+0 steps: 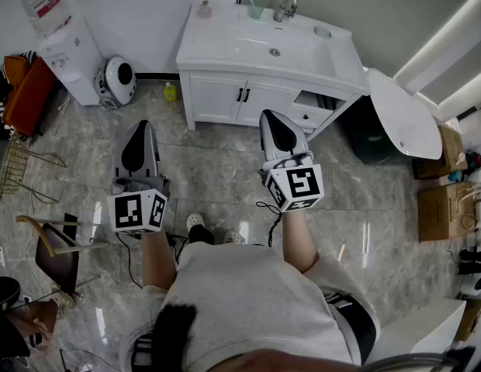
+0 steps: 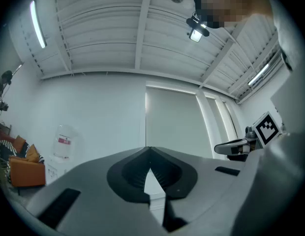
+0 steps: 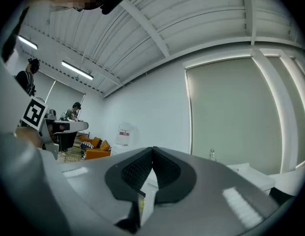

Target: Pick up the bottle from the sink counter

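A small clear bottle (image 1: 203,8) stands at the back left corner of the white sink counter (image 1: 217,49), far ahead of both grippers. In the right gripper view the bottle (image 3: 212,154) shows tiny above the counter (image 3: 246,170). My left gripper (image 1: 142,124) is held over the floor, tips touching, nothing between them; its own view shows the left gripper (image 2: 150,150) shut and aimed at the wall. My right gripper (image 1: 270,115) hangs in front of the cabinet doors, also shut and empty, its tips meeting in the right gripper (image 3: 153,150) view.
A faucet (image 1: 285,6) and a cup (image 1: 254,10) stand behind the basin. A yellow bottle (image 1: 170,91) sits on the floor by the cabinet. A water dispenser (image 1: 66,45), orange sofa (image 1: 23,91) and chair (image 1: 54,246) are at left; a white oval board (image 1: 403,115) and boxes (image 1: 438,208) at right.
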A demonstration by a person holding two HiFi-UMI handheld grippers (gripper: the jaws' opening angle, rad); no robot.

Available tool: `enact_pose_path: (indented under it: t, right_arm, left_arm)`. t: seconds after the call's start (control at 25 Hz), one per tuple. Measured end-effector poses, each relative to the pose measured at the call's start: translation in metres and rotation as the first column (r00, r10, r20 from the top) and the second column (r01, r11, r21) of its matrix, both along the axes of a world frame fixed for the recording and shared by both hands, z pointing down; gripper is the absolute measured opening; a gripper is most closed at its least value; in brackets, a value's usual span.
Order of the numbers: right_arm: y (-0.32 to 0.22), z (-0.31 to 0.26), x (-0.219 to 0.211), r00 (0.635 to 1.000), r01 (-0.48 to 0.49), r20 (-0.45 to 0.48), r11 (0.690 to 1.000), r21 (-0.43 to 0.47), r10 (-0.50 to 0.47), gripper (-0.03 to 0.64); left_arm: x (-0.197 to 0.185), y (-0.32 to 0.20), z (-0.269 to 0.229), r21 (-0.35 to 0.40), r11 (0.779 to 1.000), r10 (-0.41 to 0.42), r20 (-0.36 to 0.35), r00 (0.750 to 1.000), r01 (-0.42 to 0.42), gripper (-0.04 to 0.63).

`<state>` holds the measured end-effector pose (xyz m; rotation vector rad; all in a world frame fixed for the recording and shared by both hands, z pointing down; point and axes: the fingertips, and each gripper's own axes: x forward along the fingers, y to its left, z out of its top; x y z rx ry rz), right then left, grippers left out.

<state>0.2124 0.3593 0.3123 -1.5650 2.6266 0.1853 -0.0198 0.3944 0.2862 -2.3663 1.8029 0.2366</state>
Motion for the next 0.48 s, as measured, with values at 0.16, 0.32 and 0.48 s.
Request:
enact_pose_path:
  t: [0.16,0.32,0.48]
  right_arm:
    - [0.000,-0.002,-0.006,1.000,-0.002,-0.001,1.000,0.005,0.002,0.011]
    - [-0.002,-0.005,-0.012,1.000,-0.011,-0.002,1.000,0.011,0.011,0.011]
    - [-0.009,-0.005,-0.021,1.000,-0.022,-0.004,1.000,0.013,0.022,0.011]
  left_arm:
    - [-0.004,-0.002,-0.001,0.001,1.000,0.008,-0.002,1.000,-0.008,0.008]
    - [-0.011,-0.005,-0.003,0.004,1.000,0.017,0.003,1.000,-0.017,0.008]
    - [-0.021,-0.014,-0.004,0.010,1.000,0.024,-0.001,1.000,-0.024,0.008]
